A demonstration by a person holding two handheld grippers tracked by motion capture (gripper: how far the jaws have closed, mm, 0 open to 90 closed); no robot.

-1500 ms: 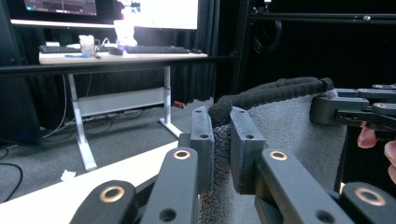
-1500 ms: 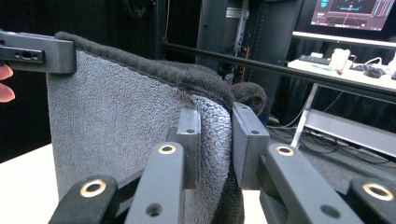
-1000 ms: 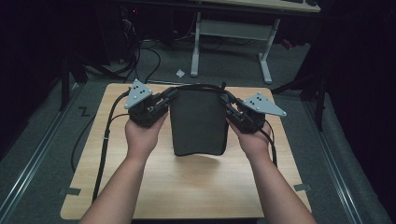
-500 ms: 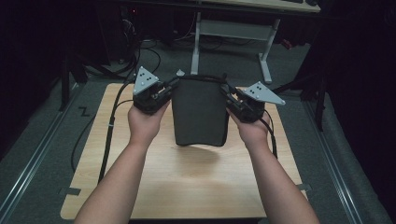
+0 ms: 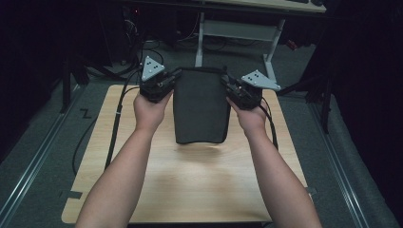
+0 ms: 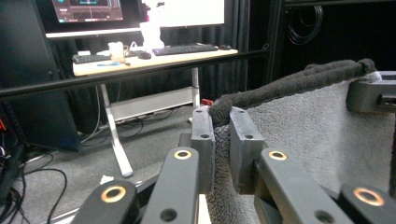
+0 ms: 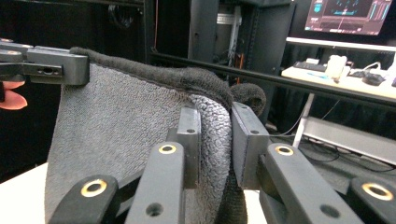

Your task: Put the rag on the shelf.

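Presently my left claw point(image 5: 172, 81) and right claw point(image 5: 229, 88) each pinch a top corner of the dark grey terry-cloth towel point(image 5: 200, 110), which hangs between them above the pale wooden table point(image 5: 142, 185). Risk noted: each bite sits near the hem, so uneven pulling could, in my judgement, slip a corner free.

The towel point(image 5: 199, 111) hangs over the table point(image 5: 199, 190), between both grippers.
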